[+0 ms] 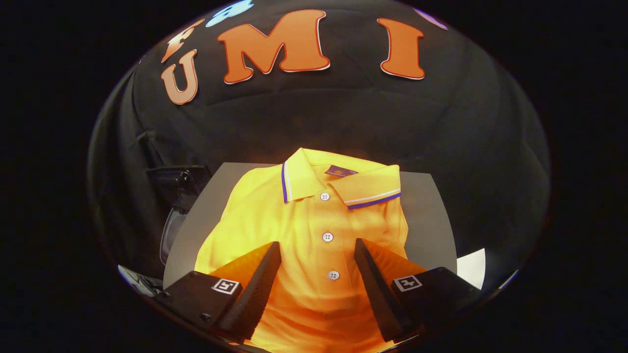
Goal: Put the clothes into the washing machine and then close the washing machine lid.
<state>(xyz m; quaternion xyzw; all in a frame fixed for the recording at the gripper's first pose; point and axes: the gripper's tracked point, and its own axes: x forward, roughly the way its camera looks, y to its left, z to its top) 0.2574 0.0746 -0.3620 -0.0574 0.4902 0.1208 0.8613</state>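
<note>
Shirt (314, 255) lay spread on a grey bench (427, 215), front up, collar toward the booth's black wall and hem toward the camera. It took up most of the bench, with bare grey surface showing on either side of it and a strip past the collar. It was a yellow polo with short sleeves; the fabric was rumpled, with soft folds across the chest and the sleeve on the left bunched outward.

Claw (318, 247) hung above the shirt, pointed forward and down at it, both fingers wide apart and holding nothing. The button placket ran up the gap between them, and the collar lay beyond the fingertips. Whether the tips touched the cloth could not be told. Each finger carried a small square marker on its base.

A dark object (179, 184) with a clear curved part below it sat off the bench's left edge, too dim to identify. A white sheet (472, 267) showed at the bench's near right corner.

The collar (338, 189) was folded open, trimmed with blue and white stripes along its edge, and a small dark label sat inside the neck. Three white buttons (327, 237) ran down the placket.
</note>
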